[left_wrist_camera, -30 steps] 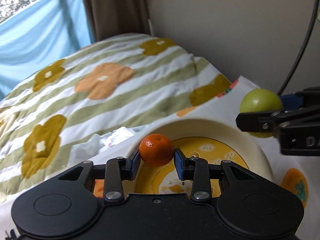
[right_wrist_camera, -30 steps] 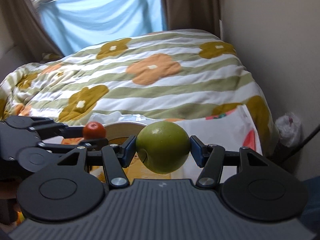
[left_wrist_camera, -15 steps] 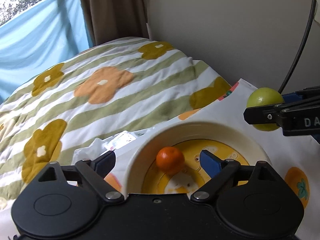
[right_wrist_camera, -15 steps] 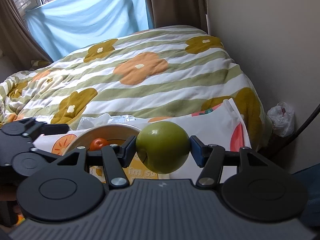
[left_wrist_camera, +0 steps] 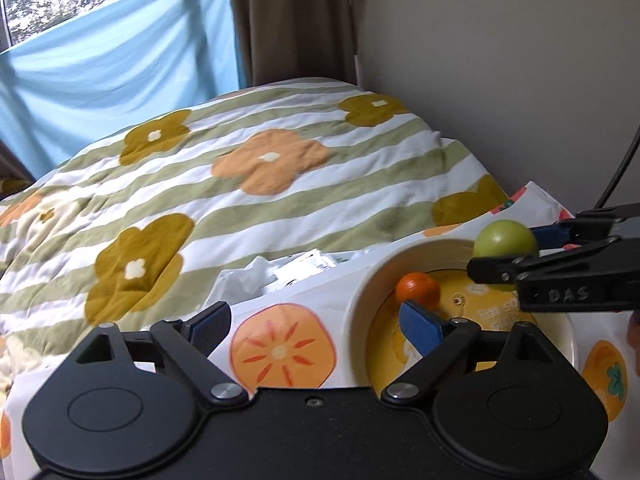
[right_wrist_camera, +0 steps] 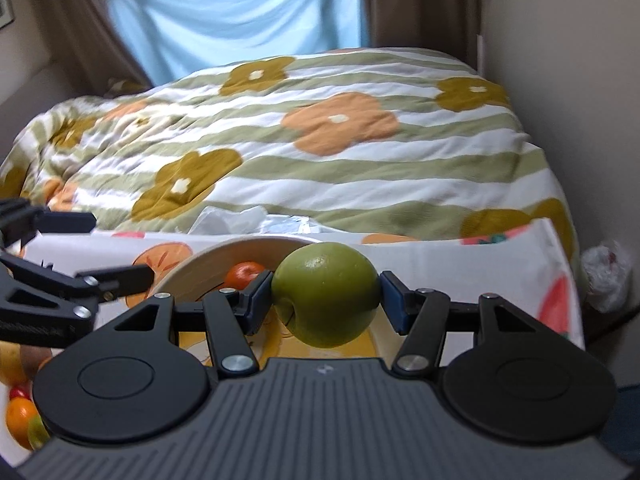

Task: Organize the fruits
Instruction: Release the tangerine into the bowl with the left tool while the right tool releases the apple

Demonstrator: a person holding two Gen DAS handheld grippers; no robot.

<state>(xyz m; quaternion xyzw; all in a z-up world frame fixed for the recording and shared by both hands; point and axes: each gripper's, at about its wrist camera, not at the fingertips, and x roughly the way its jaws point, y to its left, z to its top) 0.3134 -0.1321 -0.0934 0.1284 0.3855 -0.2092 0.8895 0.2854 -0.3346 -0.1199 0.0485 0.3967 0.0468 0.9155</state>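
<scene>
Right gripper [right_wrist_camera: 326, 300] clamping smooth round green apple [right_wrist_camera: 326, 294] above cream bowl [right_wrist_camera: 208, 260], left gripper [left_wrist_camera: 316, 322] hanging with fingers spread wide, glossy orange tangerine [left_wrist_camera: 417, 289] sitting inside bowl on persimmon-print cloth [left_wrist_camera: 280, 350]

Each hand-held gripper [left_wrist_camera: 316, 326] [right_wrist_camera: 326, 294] is matte black plastic with 2 round discs, silver screws on its linkage bars and blue pads [left_wrist_camera: 420, 326]; one side reads "DAS".

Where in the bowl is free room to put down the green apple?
The bowl floor right of the mandarin is bare, under the green apple held by the right hand-held gripper. The left side is crowded.
</scene>
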